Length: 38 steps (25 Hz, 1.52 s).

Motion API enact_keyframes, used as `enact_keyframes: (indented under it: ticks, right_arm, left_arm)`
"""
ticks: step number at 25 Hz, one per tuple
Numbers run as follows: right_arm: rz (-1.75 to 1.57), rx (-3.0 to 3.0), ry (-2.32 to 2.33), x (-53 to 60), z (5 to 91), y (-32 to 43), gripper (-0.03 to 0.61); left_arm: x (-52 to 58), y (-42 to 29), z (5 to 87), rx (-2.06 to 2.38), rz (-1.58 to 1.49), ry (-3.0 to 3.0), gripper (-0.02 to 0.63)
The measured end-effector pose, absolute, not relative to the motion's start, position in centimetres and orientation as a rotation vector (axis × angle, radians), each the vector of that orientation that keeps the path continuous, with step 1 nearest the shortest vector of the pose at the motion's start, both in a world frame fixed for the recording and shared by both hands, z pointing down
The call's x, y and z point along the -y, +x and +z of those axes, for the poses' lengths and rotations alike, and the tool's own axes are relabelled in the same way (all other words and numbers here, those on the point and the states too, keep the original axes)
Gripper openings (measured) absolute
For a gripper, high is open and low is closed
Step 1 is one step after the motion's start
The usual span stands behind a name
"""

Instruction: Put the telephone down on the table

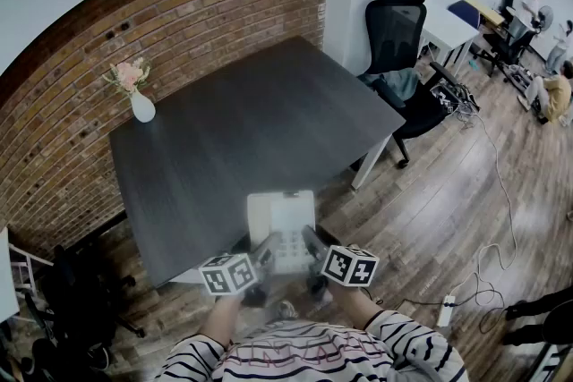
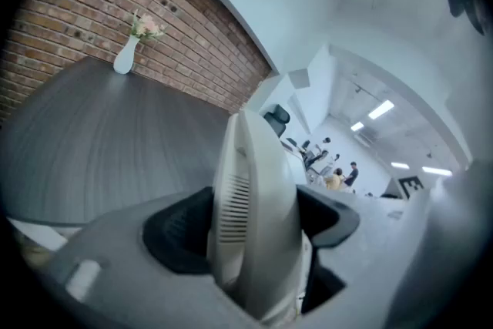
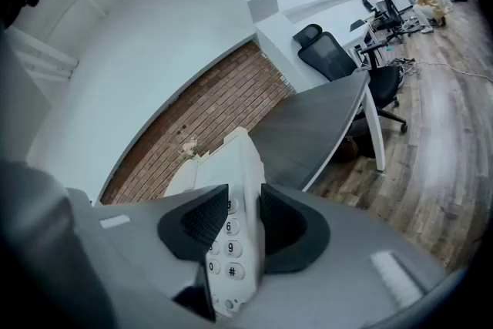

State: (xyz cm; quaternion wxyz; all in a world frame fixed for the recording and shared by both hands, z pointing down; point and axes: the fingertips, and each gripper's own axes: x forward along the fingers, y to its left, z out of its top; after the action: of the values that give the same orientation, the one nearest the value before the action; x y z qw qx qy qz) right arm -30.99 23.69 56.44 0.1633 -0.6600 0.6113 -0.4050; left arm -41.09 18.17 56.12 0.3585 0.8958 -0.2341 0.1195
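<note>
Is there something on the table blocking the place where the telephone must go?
Nothing visible does. The left gripper and right gripper hold the telephone by the table's near edge; the top ahead is bare. Only a vase stands at its far left corner.

Both arms reach forward from the body. The forearms (image 1: 221,315) are bare beyond striped sleeves (image 1: 192,360), and the wrists are close together. The left tongs (image 1: 265,248) and right tongs (image 1: 311,240) lie side by side, pointing forward and slightly down, with their tips angled toward each other. Each has a cube (image 1: 228,273) just behind its jaws. The left pads (image 2: 181,233) stand wide apart and press on both flanks of the phone (image 2: 258,219), which sits edge-up between them. The right pads (image 3: 202,218) stand closer together, clamped on the phone's thin keypad side. Between them, the two tongs hold the phone by opposite sides.
</note>
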Motion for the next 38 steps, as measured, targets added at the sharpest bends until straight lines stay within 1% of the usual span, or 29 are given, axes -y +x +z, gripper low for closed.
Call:
enact_keyframes:
  ticks: [13,21,29,38]
  right_arm:
    - [-1.187,-1.705,-1.862,-37.2,56.5,-28.4,0.127]
    - [-1.175,-1.680,-1.873,-41.9,56.9,-27.8,0.127]
    - [-1.186,-1.648,-1.899,-40.8,58.1,-25.7,0.127]
    - [-1.143,-1.570,-1.958,-33.5,57.2,-20.5,0.127]
  left_arm:
    - [-31.5,-38.5,56.0,0.607,0.357,2.299,0.330]
    - [-35.9,-38.2,56.7,0.591,0.359,2.303,0.330]
    - [-34.6,-35.9,58.0,0.556,0.374,2.290,0.330]
    - [-26.6,-30.1,57.4,0.447,0.376,2.312,0.330]
